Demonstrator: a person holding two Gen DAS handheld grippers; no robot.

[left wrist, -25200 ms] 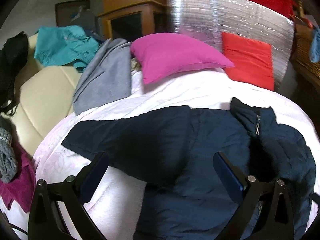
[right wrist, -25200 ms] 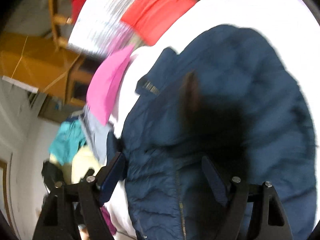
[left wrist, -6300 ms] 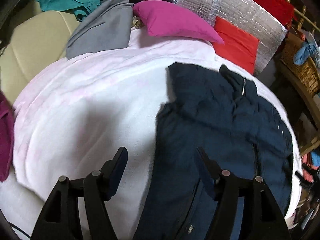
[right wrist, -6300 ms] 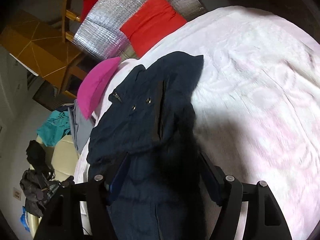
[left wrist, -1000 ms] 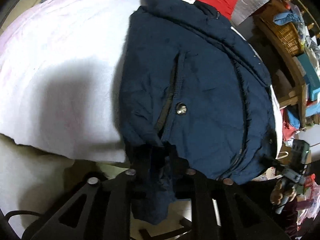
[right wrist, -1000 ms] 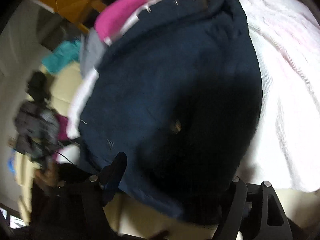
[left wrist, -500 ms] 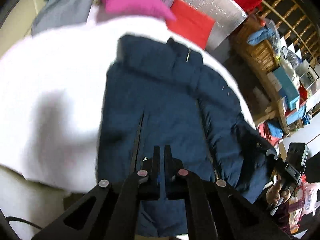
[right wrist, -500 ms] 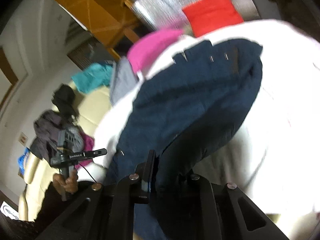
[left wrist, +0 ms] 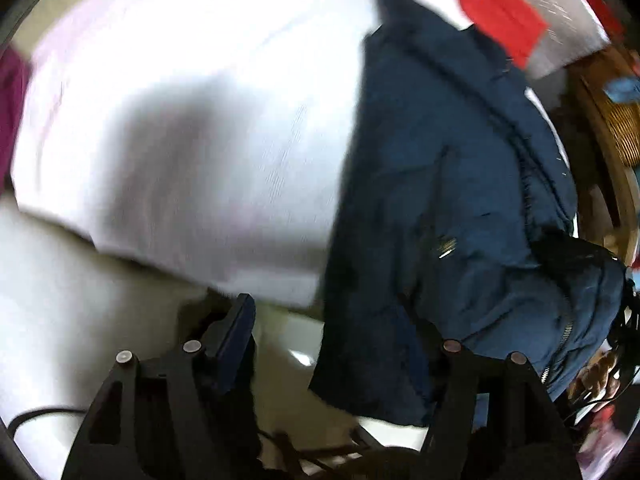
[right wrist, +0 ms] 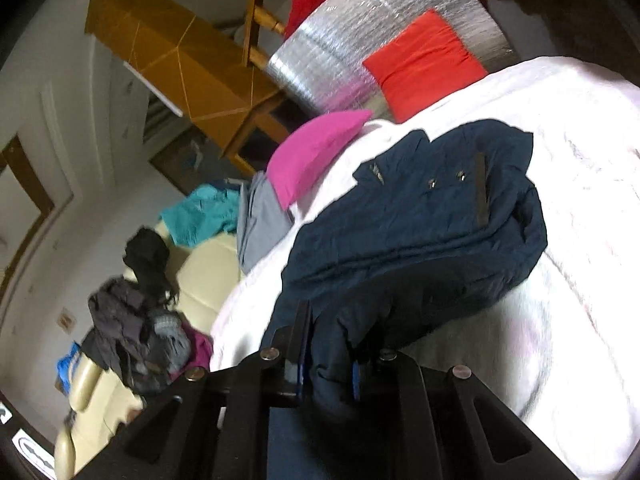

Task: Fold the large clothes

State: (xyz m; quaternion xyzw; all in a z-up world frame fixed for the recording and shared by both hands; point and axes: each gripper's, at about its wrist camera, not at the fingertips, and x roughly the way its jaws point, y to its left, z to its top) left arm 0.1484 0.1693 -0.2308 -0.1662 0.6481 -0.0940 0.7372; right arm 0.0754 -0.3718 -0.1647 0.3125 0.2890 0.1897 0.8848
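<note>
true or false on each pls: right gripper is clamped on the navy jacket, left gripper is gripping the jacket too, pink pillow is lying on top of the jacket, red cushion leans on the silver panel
1. The right gripper is clamped on the navy jacket. True.
2. The left gripper grips the jacket too. False: its jaws are opening, pads off the fabric.
3. The pink pillow lies on top of the jacket. False: it lies apart, beyond the collar.
4. The red cushion leans on the silver panel. True.

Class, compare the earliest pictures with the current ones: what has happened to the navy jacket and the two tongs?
The jacket, once spread wide, is now folded narrower. The right tongs have clamped its near hem; the left tongs, shut just before, are opening beside it. The pink pillow and red pillow stayed.
</note>
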